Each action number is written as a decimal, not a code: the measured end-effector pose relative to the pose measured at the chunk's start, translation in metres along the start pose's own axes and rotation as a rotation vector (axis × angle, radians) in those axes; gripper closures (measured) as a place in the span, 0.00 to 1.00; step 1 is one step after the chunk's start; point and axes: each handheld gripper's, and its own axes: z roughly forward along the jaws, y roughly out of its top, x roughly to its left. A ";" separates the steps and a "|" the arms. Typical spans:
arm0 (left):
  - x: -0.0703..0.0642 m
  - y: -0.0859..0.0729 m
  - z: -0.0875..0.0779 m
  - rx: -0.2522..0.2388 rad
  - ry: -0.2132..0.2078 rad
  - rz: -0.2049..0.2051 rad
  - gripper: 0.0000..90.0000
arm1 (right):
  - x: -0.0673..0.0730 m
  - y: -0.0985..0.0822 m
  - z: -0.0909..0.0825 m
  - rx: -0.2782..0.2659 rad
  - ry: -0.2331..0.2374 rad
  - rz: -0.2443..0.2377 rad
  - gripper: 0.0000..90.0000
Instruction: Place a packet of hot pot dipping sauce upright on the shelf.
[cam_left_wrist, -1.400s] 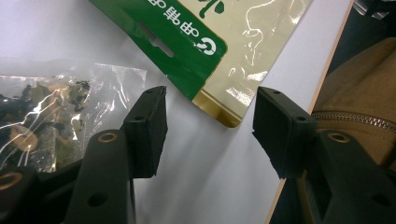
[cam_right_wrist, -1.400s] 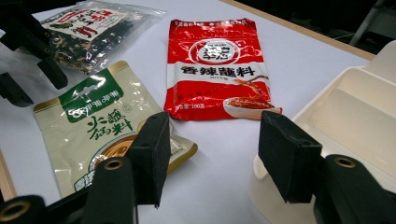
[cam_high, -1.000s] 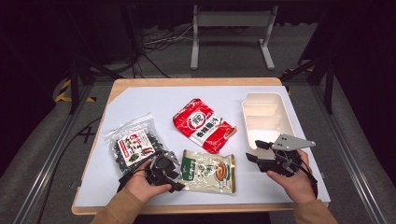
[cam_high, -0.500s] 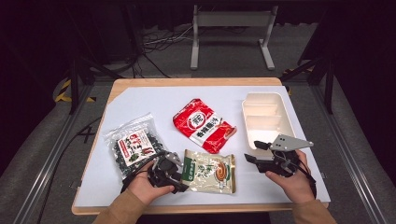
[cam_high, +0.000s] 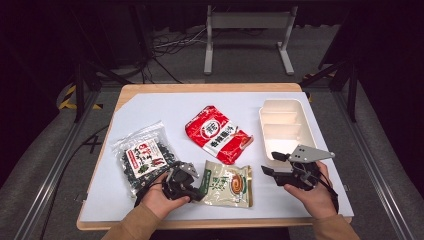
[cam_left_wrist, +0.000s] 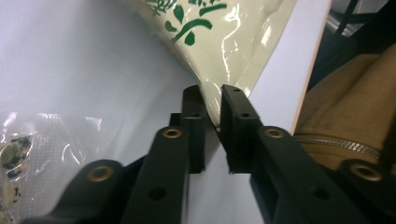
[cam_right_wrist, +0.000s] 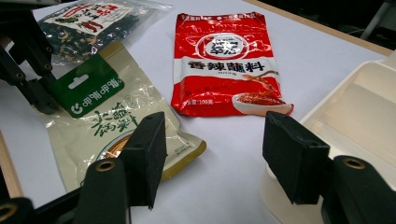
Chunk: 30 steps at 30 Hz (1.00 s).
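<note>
A cream snack packet with a green header lies flat near the table's front edge. My left gripper has just been closing and is now shut on its left corner; in the left gripper view the jaws pinch the packet's edge. My right gripper stands open at the front right, just before the white tray, with nothing between its fingers. The right gripper view shows the cream packet ahead to the left, with the left gripper on it.
A red sauce packet lies mid-table and a clear bag of dark dried food at the left. The tray has divided compartments. A tan sleeve is close behind the left gripper.
The left gripper's jaws have closed onto the corner of the cream packet. Both hands have stayed where they were.
</note>
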 end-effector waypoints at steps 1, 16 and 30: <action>0.000 0.000 -0.001 -0.007 -0.001 0.005 0.95 | 0.000 0.000 0.000 0.000 0.000 0.001 0.45; -0.003 0.002 -0.038 -0.142 0.028 0.013 1.00 | 0.000 0.000 -0.001 -0.002 0.001 0.000 0.45; -0.020 0.012 -0.083 -0.236 0.082 0.110 1.00 | 0.005 0.004 -0.001 0.020 0.062 -0.055 0.66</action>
